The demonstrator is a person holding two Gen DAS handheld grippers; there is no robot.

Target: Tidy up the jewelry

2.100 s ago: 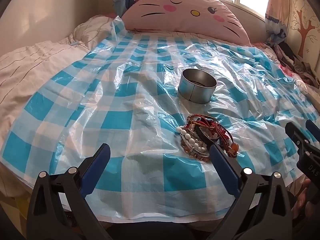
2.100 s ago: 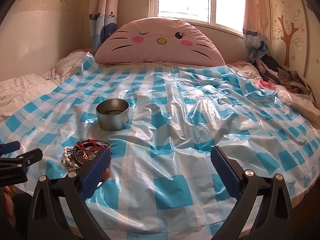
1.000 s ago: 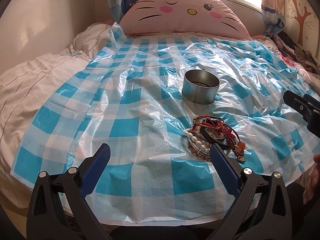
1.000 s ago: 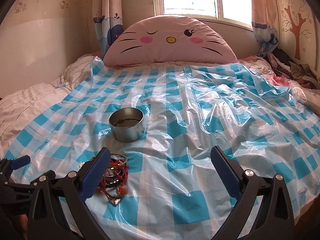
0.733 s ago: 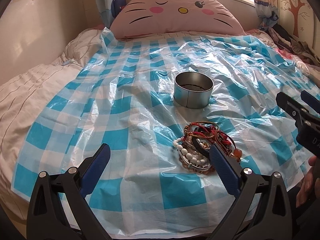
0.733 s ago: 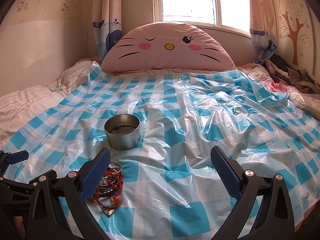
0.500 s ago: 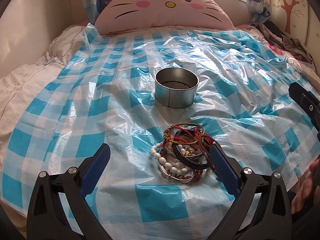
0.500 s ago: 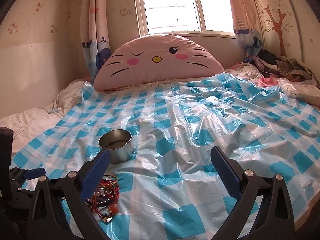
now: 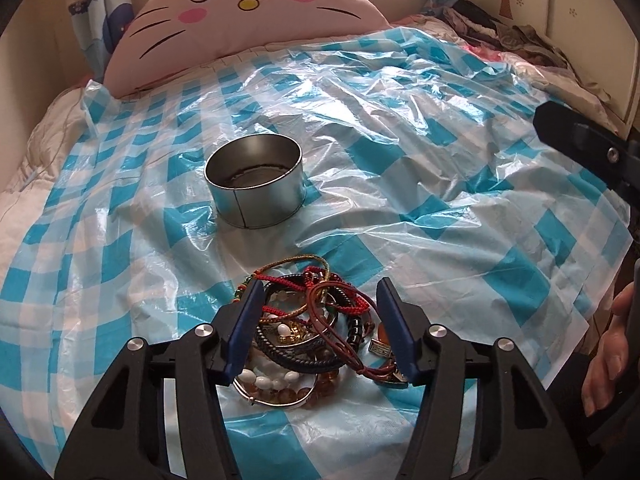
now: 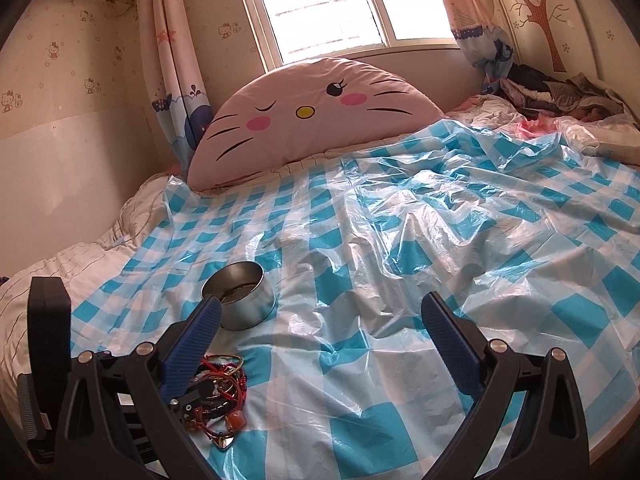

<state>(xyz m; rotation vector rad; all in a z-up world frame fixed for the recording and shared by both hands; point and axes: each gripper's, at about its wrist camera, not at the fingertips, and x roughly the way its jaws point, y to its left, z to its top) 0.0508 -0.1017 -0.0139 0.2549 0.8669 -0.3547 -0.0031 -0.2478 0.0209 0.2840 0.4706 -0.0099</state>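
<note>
Metal tin (image 9: 256, 188), one; tangled bracelet pile (image 9: 312, 332), one.

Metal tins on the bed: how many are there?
1. The round metal tin stands open on the checked plastic sheet, just beyond the jewelry pile. Nothing suggests another is hidden.

A bed (image 10: 80, 264) is carrying everything here, with a crinkled blue-and-white checked plastic sheet (image 9: 420, 184) lying spread over most of its pale quilt. A round metal tin (image 9: 256, 184) is standing upright on the sheet. Just in front of the tin, a tangled heap of bracelets (image 9: 308, 332) is resting on the sheet. Well behind the tin, a pink cat-face cushion (image 10: 316, 116) is leaning at the head of the bed. Far to the tin's right, crumpled clothes (image 10: 560, 92) are lying in the bed's corner.
</note>
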